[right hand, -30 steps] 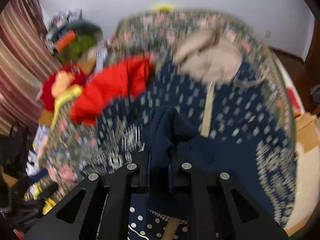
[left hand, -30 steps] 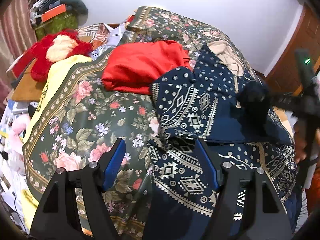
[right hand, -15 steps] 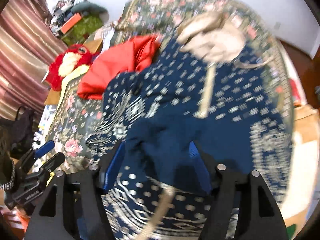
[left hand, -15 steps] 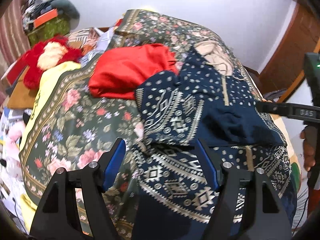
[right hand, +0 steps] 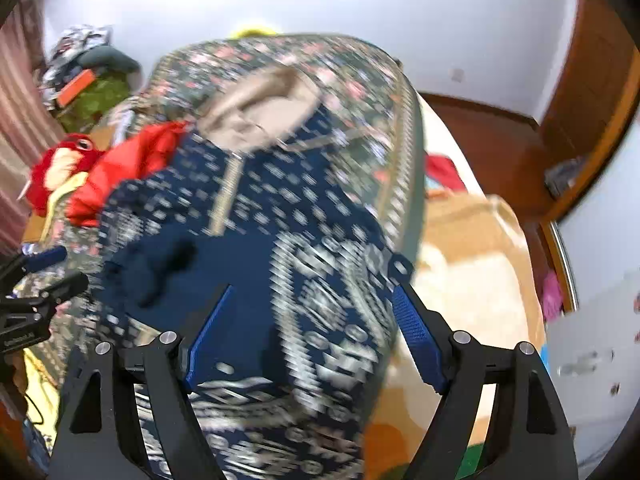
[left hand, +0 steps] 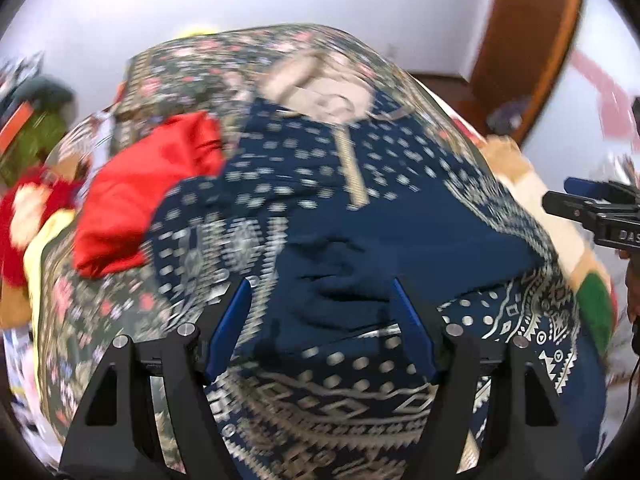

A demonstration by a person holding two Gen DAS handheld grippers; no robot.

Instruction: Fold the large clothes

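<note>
open: floral bedspread (left hand: 100,320) left | blocked: red garment (left hand: 136,196), plush toy (right hand: 60,172)

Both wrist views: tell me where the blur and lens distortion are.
Left wrist view: the red cloth and navy patterned garment smear sideways, while the left gripper stays sharp. Right wrist view: the garment's print streaks and the right gripper is crisp. Both views bulge and darken at the corners.

A home bedroom, it seems through the blur: a bed under a floral bedspread (left hand: 192,64), a red plush toy (right hand: 60,168), a wooden door (left hand: 524,40), clutter piled beside it.
</note>
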